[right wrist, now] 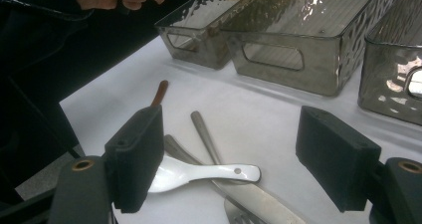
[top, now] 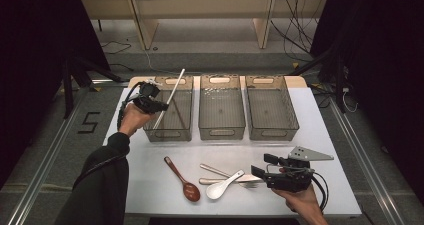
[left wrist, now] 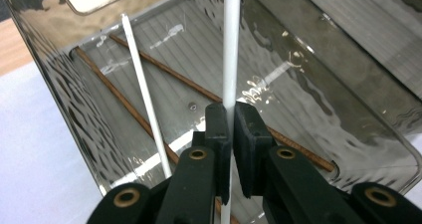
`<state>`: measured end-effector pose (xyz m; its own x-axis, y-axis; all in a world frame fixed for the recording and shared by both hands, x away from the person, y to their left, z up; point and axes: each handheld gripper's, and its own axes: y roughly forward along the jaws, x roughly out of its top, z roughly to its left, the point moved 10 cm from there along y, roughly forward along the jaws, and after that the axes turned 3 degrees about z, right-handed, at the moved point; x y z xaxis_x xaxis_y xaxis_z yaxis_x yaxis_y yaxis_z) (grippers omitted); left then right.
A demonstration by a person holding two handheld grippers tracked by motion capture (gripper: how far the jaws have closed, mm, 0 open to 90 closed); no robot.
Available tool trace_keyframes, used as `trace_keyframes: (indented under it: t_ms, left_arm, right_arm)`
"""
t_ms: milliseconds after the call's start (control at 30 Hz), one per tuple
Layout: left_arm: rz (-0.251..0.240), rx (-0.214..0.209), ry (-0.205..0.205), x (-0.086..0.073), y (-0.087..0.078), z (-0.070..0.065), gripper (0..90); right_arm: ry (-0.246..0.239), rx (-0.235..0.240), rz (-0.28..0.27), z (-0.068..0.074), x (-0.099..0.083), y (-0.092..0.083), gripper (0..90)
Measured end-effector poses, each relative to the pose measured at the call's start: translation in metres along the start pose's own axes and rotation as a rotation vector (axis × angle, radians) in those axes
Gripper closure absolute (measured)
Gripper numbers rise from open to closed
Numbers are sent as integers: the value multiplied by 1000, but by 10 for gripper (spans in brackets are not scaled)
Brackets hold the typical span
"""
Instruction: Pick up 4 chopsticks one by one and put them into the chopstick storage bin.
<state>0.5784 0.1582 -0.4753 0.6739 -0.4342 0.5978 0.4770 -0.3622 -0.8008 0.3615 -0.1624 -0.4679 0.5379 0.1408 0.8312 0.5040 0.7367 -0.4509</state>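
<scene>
We see the left gripper point(left wrist: 228, 127) clamped on a white chopstick point(left wrist: 232, 45), which slants over the leftmost of three clear bins point(top: 169, 133) at the far side of the white table point(top: 150, 185); inside that bin lie another white chopstick point(left wrist: 144, 92) and two brown chopsticks point(left wrist: 164, 72). The right gripper point(right wrist: 234, 157) hovers with jaws wide apart and nothing between them, above a white spoon point(right wrist: 199, 173), a fork point(top: 250, 184) and other metal cutlery point(right wrist: 201, 132). A brown spoon point(top: 184, 181) lies just left of these.

High view looks forward and down over the table point(top: 150, 185). Left gripper view looks closely down into the left bin point(left wrist: 99, 45). Right gripper view looks low across the table, sharing that bin point(right wrist: 199, 40).
</scene>
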Motion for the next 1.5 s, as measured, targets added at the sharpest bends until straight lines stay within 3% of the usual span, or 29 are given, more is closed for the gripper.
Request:
trace_keyframes:
  t_ms: [333,633,833,1067,1300,1500]
  left_arm:
    - [19,-2,-7,-7,3,4,822]
    - [26,-4,15,-6,-13,-3,523]
    - [25,-23,44,-10,-24,-17,399]
    - [29,-53,129,-21,-36,-40,297]
    - [37,-90,198,-39,-44,-65,252]
    - [4,-105,203,-48,-48,-79,235]
  right_arm:
    - [0,3,4,0,-1,1,279]
    - [1,2,3,0,0,0,279]
    - [-2,3,4,1,-1,1,279]
    - [2,2,1,-1,-1,0,279]
    - [7,3,0,-2,-2,-1,279]
    - [7,4,-1,-3,-3,-2,279]
